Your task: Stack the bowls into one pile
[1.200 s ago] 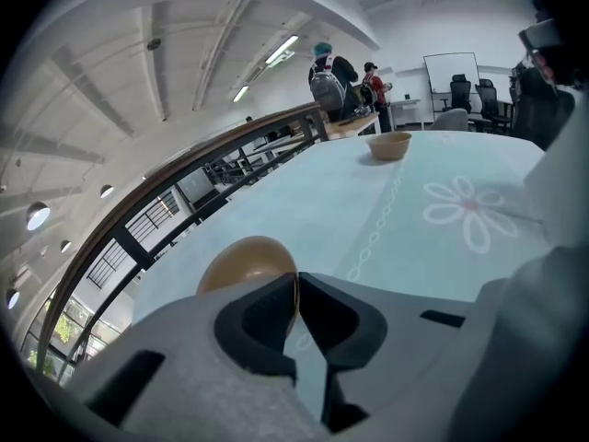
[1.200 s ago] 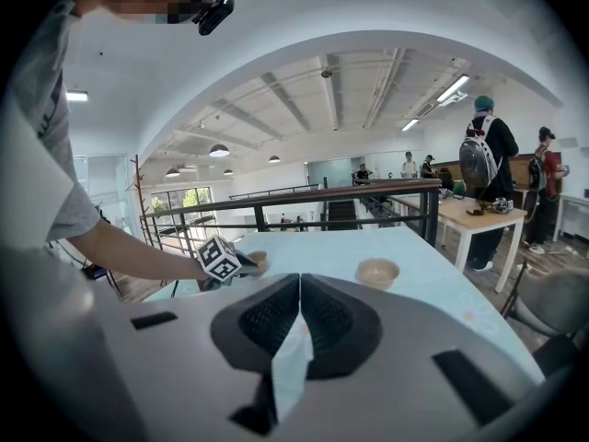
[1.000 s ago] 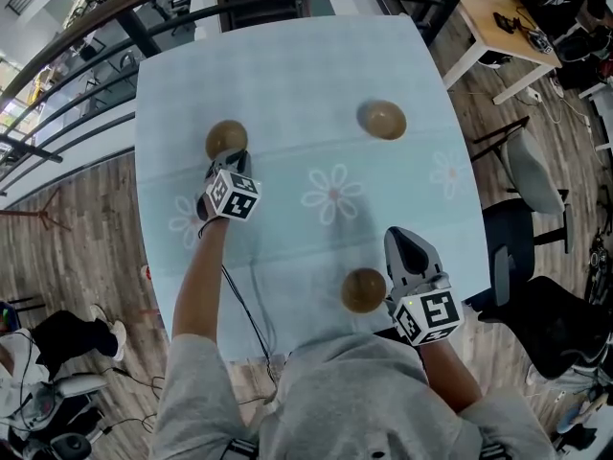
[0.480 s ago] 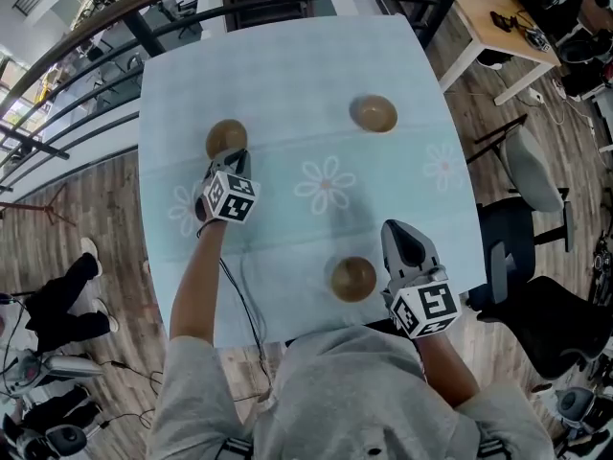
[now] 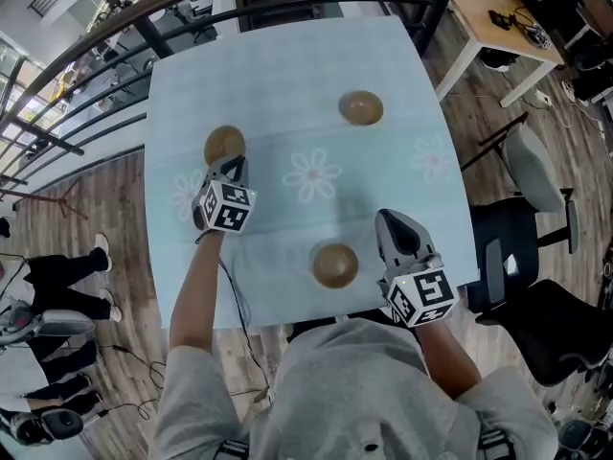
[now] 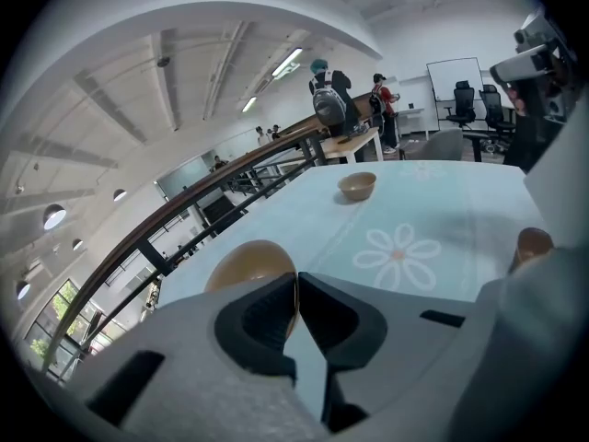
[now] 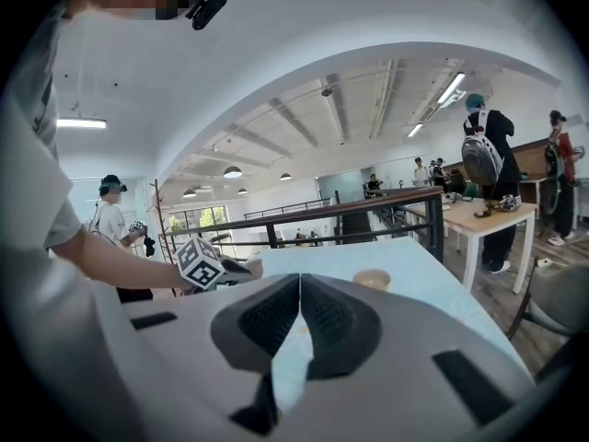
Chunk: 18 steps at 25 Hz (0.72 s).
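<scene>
Left tongs [image 5: 233, 166] pinch the left bowl's [image 5: 223, 144] rim, left of the central flower print [image 5: 312, 174]. Right tongs [image 5: 391, 222], clenched empty, sit nearer than that flower, by the worktop [image 5: 383, 185] edge. Open surface surrounds the flower.

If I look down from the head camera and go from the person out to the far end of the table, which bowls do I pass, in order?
near bowl → left bowl → far bowl
</scene>
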Tool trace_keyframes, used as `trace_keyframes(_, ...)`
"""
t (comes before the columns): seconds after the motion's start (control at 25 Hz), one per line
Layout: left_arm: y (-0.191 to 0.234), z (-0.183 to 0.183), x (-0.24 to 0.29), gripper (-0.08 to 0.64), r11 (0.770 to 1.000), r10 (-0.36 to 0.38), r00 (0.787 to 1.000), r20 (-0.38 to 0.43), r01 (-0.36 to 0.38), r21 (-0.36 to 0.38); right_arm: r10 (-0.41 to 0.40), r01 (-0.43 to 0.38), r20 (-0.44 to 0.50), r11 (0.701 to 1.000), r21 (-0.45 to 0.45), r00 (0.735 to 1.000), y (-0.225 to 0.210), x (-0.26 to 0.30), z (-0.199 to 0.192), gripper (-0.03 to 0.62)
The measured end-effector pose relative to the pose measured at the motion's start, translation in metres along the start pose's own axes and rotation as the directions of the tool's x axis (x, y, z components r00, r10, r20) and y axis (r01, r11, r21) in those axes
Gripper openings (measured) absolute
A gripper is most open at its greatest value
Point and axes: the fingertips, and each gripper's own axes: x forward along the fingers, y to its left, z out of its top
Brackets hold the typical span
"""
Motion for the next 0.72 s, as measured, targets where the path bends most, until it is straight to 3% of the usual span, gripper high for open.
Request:
trace_keyframes(0.24,-0.047,0.01,-0.037,0.031,0.999,-0.035,0.999,-0.007,0.034,-0.035,0.047,-0.047,0.018,0.999,0.001,0.999,-0.004,-0.022,0.005,0.028)
trace_keyframes(0.72,-0.176,0.032,-0.099,0.031,0.991,-0.132,0.991,0.0,0.132,-0.016,0.131,-0.13,0.029,0.991,-0.014,0.991,-0.01,-0.065,0.008,0.028)
